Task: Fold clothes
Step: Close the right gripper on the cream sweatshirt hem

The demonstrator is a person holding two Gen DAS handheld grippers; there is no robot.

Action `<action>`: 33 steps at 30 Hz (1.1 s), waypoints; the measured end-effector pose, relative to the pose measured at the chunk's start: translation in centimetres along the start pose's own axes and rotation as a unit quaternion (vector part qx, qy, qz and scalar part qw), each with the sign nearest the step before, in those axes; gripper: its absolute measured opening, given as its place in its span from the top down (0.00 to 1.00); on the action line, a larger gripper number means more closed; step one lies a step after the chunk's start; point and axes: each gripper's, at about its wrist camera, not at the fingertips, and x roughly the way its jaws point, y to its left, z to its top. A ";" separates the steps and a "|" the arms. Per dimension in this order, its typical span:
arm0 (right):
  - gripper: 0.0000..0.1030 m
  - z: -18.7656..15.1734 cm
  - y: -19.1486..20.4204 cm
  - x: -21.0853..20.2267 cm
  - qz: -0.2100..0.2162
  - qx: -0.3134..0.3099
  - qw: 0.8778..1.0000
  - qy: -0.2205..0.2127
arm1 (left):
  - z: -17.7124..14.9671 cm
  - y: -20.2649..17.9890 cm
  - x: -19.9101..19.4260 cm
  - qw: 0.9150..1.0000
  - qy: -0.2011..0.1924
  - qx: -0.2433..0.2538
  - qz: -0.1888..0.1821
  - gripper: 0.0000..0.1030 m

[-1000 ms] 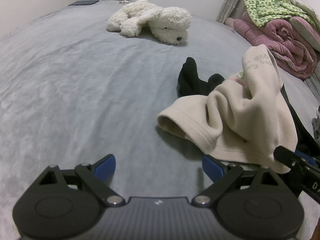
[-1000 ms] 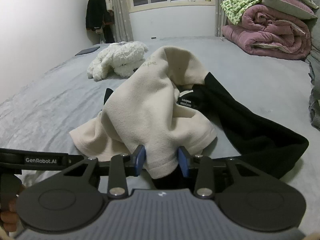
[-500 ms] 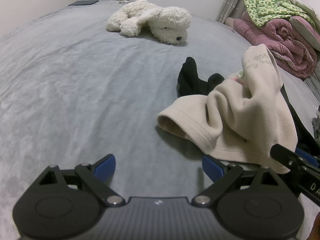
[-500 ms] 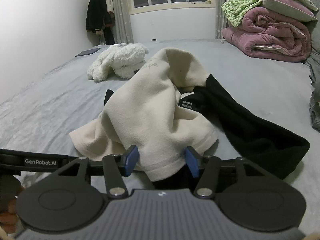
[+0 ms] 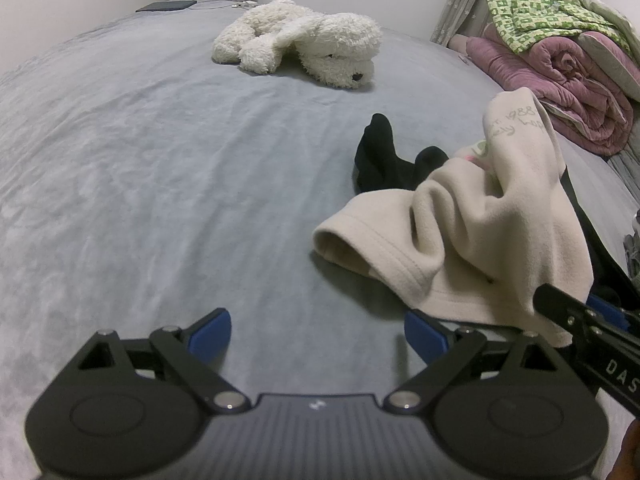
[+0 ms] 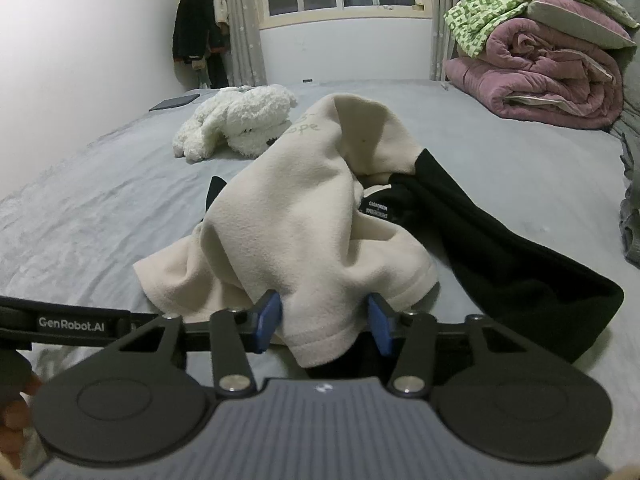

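Observation:
A crumpled cream fleece garment [image 5: 480,240] lies heaped on the grey bed [image 5: 160,160], over a black garment [image 5: 384,156]. In the right wrist view the cream fleece [image 6: 304,220] has its hem hanging between the blue pads of my right gripper [image 6: 324,320], whose jaws stand partly apart, open. The black garment [image 6: 500,256] spreads out to the right of it. My left gripper [image 5: 316,332] is wide open over bare bed, left of the fleece, with nothing between its fingers.
A white plush dog [image 5: 304,40] lies farther back on the bed. Folded pink and green quilts [image 6: 552,68] are stacked at the far right. A dark flat device [image 5: 166,6] sits at the far corner. Grey cloth [image 6: 632,220] shows at the right edge.
My right gripper's fingers have spread apart around the cream hem, which now hangs looser between them. The left gripper has stayed still and open.

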 end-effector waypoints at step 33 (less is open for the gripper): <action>0.87 0.8 -0.7 -3.4 0.051 0.019 0.998 0.025 | 0.1 0.2 -1.1 1.000 -0.011 -0.007 -0.006 0.08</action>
